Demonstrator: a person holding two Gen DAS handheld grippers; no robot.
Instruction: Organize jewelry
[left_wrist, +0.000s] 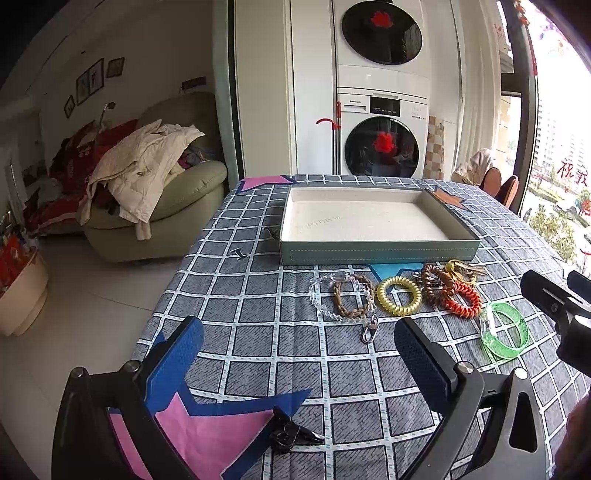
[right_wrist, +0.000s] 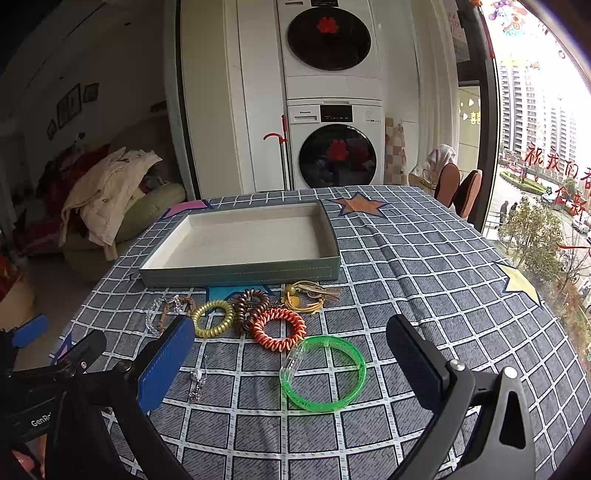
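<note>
Left gripper (left_wrist: 299, 354) spread wide, holding nothing, over the table's near edge; right gripper (right_wrist: 291, 350) likewise apart, framing the green bangle (right_wrist: 323, 373). Tray (right_wrist: 240, 275) empty mid-table: first pickup pending. Next: lower, pinch the rim.

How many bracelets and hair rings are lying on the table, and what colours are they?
Green bangle: 1
Orange coil ring: 1
Brown coil ring: 1
Yellow coil ring: 1
Brown braided bracelet: 1
Clear bead chain: 1
Yellow cord piece with keys: 1
Total: 7, all outside the tray.
</note>
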